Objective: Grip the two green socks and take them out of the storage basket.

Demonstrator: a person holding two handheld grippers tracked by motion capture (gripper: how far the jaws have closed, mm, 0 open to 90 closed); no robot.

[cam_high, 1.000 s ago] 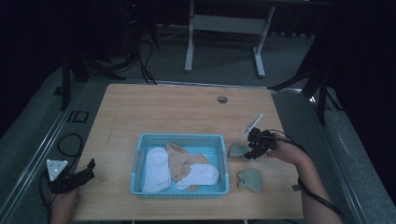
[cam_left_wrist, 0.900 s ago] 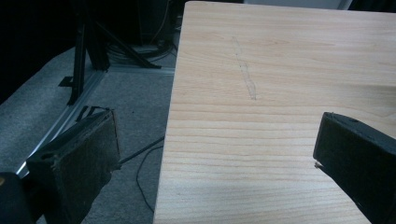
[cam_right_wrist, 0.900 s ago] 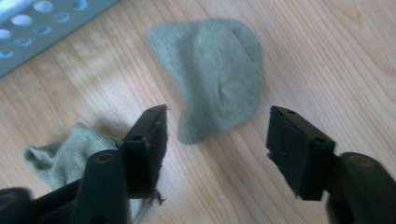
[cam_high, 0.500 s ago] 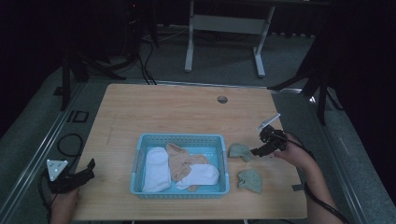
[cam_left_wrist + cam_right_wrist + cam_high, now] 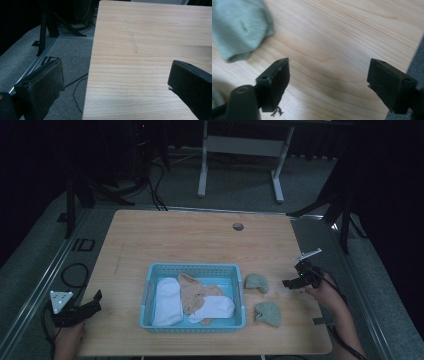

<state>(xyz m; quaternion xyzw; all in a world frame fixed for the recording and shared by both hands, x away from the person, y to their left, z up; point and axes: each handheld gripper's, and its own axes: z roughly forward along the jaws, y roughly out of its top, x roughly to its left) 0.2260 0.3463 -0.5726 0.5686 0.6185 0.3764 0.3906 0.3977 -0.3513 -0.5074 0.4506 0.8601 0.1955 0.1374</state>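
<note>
Two green socks are seen on the wooden table (image 5: 200, 242), to the right of a blue basket (image 5: 192, 270). One green sock (image 5: 256, 282) lies just beside the basket's right wall, and the other green sock (image 5: 268, 313) lies nearer the front edge. Inside the basket, a white sock (image 5: 167, 301) is laid along the left side, a tan sock (image 5: 194, 292) is spread in the middle, and a second white sock (image 5: 216, 308) rests on top of it at the front.

The right gripper (image 5: 298, 280) is held over the right edge of the table, well apart from the socks. In the right gripper view its jaws are spread wide with nothing between them, and a blurry green sock (image 5: 239, 27) is seen at the top left on the pale wood.

The left gripper (image 5: 75, 312) is held at the front left corner of the table. In the left gripper view its jaws are spread wide too, one over the grey floor (image 5: 37, 57) and one over the wood, and nothing is held.

The table top is light wood with a small round hole (image 5: 238, 226) near the back edge. The room is dark. A grey carpet is laid around the table, black cables (image 5: 67, 270) lie on the floor at the left, and a white stand (image 5: 240, 150) is seen behind the table.
</note>
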